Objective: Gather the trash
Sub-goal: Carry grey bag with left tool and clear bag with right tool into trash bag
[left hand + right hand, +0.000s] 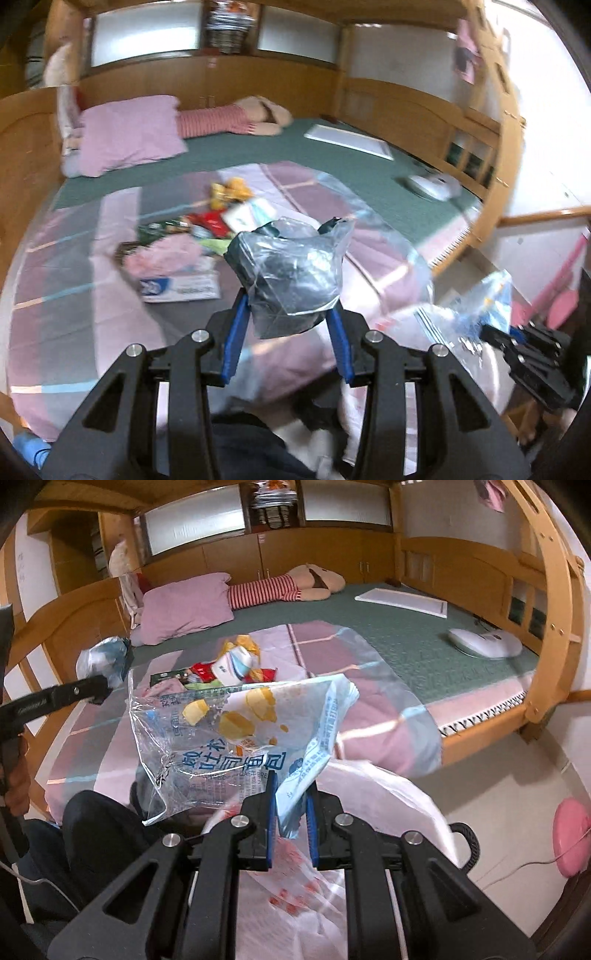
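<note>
My left gripper (288, 314) is shut on a crumpled dark wrapper in clear plastic (288, 269), held above the bed; the wrapper also shows in the right wrist view (101, 657). My right gripper (291, 786) is shut on a clear bread bag with blue print and yellow shapes (236, 731), held over a white plastic bag with red marks (295, 878) below it. The right gripper and its bag also show in the left wrist view (480, 317). A pile of trash (207, 221) lies on the pink checked blanket (74, 295): orange, red and green wrappers, a pink bag and a white-blue packet.
A pink pillow (184, 605), a striped plush toy (288, 585), a white board (402, 602) and a white oval device (484, 642) lie on the green mattress. Wooden bed frame (535, 664) surrounds it. A pink round object (572, 842) lies on the floor at right.
</note>
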A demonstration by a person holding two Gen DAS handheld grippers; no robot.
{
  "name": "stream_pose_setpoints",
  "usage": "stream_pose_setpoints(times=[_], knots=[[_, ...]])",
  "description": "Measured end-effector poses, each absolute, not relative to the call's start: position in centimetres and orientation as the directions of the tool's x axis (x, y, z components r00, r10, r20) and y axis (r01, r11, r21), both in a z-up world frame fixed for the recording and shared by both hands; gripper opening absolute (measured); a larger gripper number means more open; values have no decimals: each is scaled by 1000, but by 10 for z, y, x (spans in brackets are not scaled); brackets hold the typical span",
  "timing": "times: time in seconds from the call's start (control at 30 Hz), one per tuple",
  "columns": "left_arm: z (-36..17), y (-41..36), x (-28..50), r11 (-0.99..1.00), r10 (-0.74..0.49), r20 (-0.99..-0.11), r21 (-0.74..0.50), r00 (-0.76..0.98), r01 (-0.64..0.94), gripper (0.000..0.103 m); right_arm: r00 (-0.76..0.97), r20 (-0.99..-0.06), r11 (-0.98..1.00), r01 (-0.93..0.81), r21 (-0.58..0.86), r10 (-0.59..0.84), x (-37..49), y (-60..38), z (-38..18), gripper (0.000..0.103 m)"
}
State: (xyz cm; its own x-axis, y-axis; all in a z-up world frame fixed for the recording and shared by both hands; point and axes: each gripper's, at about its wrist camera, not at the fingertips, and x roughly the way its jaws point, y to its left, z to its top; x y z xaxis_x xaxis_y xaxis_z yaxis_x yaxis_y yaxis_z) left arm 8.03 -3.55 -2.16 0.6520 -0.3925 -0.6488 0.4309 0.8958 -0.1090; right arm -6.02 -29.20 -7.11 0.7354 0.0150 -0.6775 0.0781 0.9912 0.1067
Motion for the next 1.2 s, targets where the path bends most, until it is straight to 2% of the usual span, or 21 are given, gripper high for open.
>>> stream_pose_setpoints(times=[0.23, 0.47, 0.5, 0.57, 0.6, 0.63, 0.77, 0.83, 0.9, 0.97, 1.03, 1.1, 1.2], knots=[[-18, -76, 54, 836, -466, -663, -114, 585, 536, 42, 660, -745, 995, 46, -90, -98, -63, -323, -80, 15], [-21, -92, 43, 801, -498, -694, -139, 519, 583, 42, 588, -806, 986, -80, -149, -74, -70, -334, -92, 15], [-22, -95, 40, 792, -506, -696, -141, 510, 593, 42, 585, -809, 985, -97, -142, -59, -72, -334, -91, 18], [-24, -99, 38, 784, -511, -702, -144, 496, 604, 42, 592, -805, 985, -116, -130, -36, -74, -335, -87, 36], [-26, -102, 36, 777, -517, -708, -152, 481, 611, 42, 609, -792, 984, -117, -138, -39, -77, -336, -82, 52], [-28, -104, 35, 769, -524, -713, -161, 466, 618, 42, 626, -779, 983, -115, -144, -41, -79, -337, -78, 59], [-39, -115, 33, 734, -546, -735, -189, 402, 652, 43, 675, -737, 985, -106, -138, -31, -85, -340, -61, 59], [-46, -121, 33, 692, -581, -745, -241, 327, 680, 45, 686, -726, 983, -102, -151, -40, -86, -340, -57, 60], [-57, -129, 33, 618, -641, -740, -342, 202, 708, 52, 694, -718, 981, -105, -161, -43, -87, -339, -54, 60], [-65, -134, 32, 585, -660, -737, -378, 150, 717, 65, 696, -716, 982, -103, -161, -44, -87, -340, -54, 60], [-71, -136, 32, 594, -647, -747, -366, 155, 716, 84, 696, -716, 983, -101, -156, -42, -86, -341, -55, 60], [-75, -134, 36, 613, -638, -751, -359, 172, 704, 88, 697, -716, 984, -97, -147, -38, -85, -342, -56, 61], [-76, -112, 56, 693, -605, -753, -338, 260, 636, 89, 700, -714, 990, -87, -115, -22, -82, -342, -60, 64]])
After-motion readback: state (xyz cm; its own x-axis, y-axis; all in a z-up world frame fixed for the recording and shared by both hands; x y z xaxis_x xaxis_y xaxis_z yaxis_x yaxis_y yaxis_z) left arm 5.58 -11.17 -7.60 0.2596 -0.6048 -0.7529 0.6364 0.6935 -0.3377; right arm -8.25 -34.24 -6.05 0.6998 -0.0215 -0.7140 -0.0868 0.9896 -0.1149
